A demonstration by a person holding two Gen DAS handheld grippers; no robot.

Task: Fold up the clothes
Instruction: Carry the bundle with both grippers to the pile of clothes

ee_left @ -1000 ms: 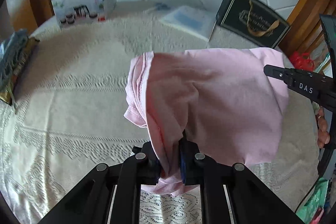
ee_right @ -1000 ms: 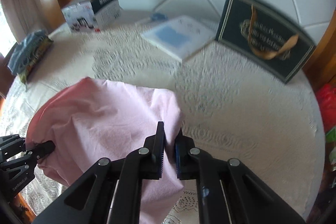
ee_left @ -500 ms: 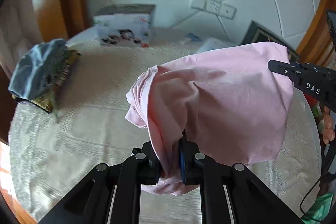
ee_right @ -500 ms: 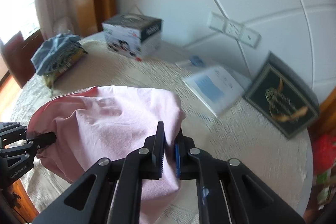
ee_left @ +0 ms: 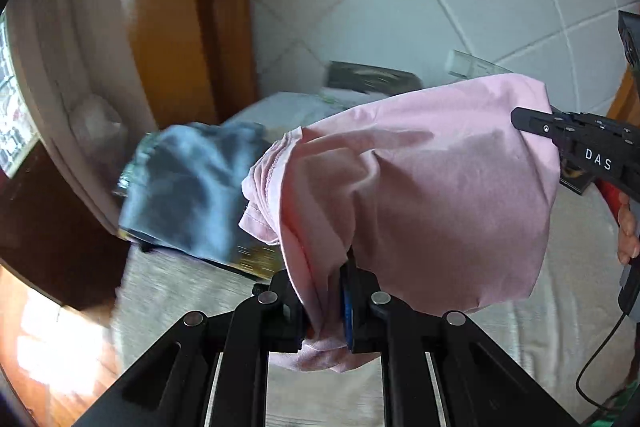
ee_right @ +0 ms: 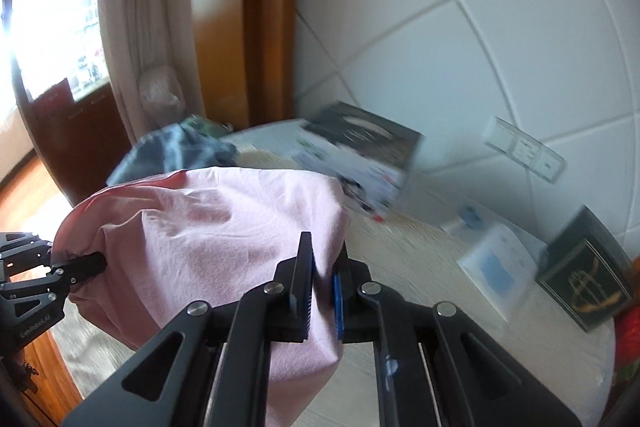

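A: Pink garment point(ee_left: 420, 195) is held clear above the surface point(ee_right: 420, 267), pinched by left gripper point(ee_left: 326, 301) and right gripper point(ee_right: 322, 297), jaws closed on cloth.

B: Both edges should be kept level when lowered. Containers: printed carton point(ee_right: 360, 163) at far edge, contents unseen.

Matt pink cloth garment point(ee_left: 420, 195); seemingly plastic tongs point(ee_left: 326, 301).

The garment point(ee_left: 420, 195) is plain pale pink. The crumpled cloth point(ee_left: 184, 187) far left is grey-blue. The tablecloth point(ee_right: 420, 267) is cream. The far-right box point(ee_right: 584, 275) is dark green with gold ornament. Both grippers are black with blue pads.
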